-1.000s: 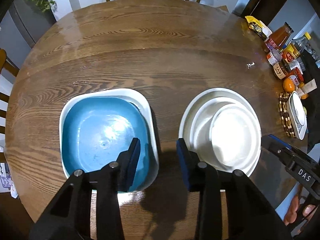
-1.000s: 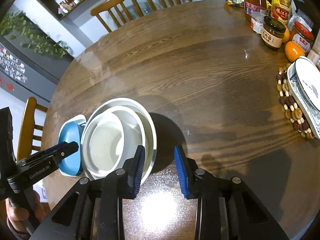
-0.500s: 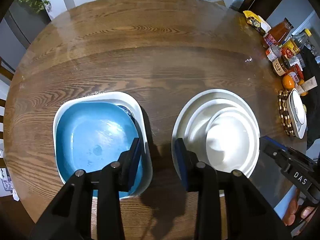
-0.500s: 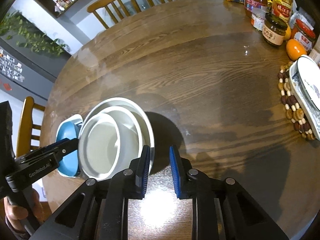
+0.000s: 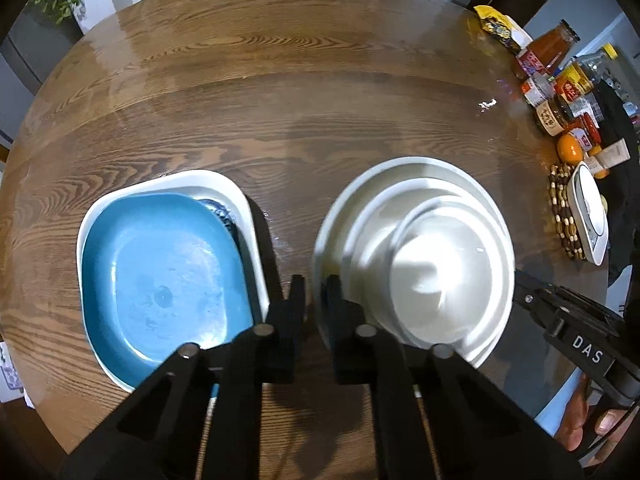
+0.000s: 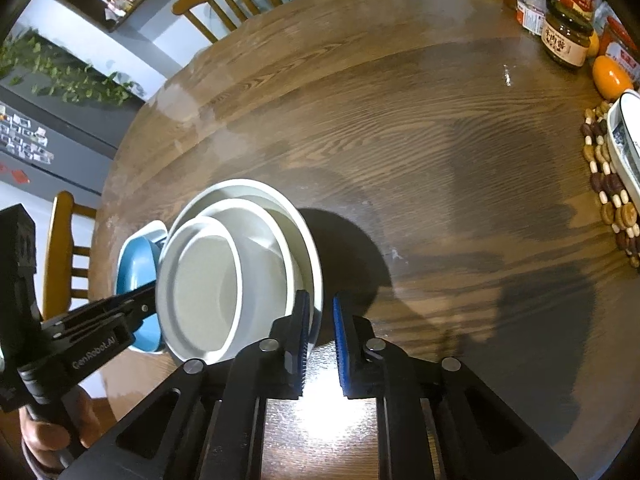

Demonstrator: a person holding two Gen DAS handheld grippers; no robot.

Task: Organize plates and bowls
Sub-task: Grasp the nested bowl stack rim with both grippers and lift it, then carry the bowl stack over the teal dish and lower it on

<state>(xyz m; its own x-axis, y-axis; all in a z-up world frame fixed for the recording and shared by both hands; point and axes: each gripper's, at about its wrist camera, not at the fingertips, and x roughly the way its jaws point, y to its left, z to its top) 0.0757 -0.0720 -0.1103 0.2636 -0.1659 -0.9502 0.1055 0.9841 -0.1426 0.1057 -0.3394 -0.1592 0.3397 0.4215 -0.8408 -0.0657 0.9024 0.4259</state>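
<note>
Side by side on a round wooden table point(image 5: 280, 92) sit two stacks of dishes: a blue square plate point(image 5: 164, 280) nested in a white square dish point(image 5: 236, 196), and, to its right, three white round bowls point(image 5: 436, 272) nested one inside another, the smallest on top and pushed toward the stack's right side.

Seen from the left wrist camera, the left gripper point(image 5: 314, 300) hangs over the strip of table between the two stacks, its jaws drawn to a narrow gap; the rim of the largest bowl lies at that gap — whether the fingers actually grip it cannot be told. The same bowls point(image 6: 236, 276) appear in the right wrist view, where the right gripper point(image 6: 322, 344) sits at their near right edge with its blue-padded fingers point(image 6: 340, 340) also close together, the left pad just beside the outer rim and the slot between the pads showing only tabletop; contact is unclear.

Each tool shows in the other's camera, held by a bare hand point(image 5: 588, 432) at the frame's lower corner.

Along the table's far right edge stand sauce bottles and jars point(image 5: 556, 80), an orange point(image 5: 570, 148) and a small white dish point(image 5: 588, 216) on a beaded trivet point(image 5: 560, 208) — well apart from the stacks. Wooden chairs point(image 6: 224, 4) ring the table.
</note>
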